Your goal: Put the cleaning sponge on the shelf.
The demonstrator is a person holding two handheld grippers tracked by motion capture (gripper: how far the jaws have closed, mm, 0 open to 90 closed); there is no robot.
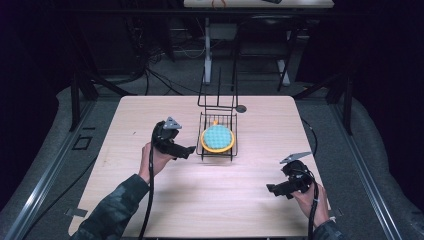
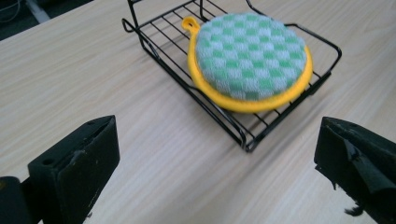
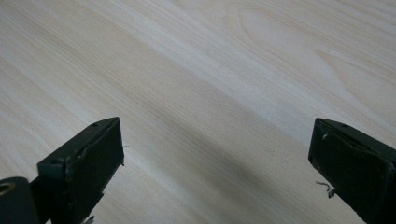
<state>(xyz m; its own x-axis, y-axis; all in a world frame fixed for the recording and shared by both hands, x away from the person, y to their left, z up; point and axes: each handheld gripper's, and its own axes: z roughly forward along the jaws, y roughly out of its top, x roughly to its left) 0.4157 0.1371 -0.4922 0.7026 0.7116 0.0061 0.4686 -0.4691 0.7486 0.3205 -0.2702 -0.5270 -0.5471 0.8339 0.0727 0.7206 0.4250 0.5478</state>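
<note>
Left gripper [image 1: 187,150] beside rack [image 1: 231,150], jaws apart, empty, aimed at pad [image 1: 217,138]

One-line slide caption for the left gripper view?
Open left gripper faces a round green-checked, yellow-rimmed pad lying in a black wire rack on the pale wooden table.

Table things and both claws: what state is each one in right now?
Round pad: lying flat in the wire rack, yellow loop toward the rack's back, untouched.
Wire rack: upright on the table.
Left gripper: open, holding nothing, just short of the rack.
Right gripper: open, holding nothing, over bare wood.
</note>
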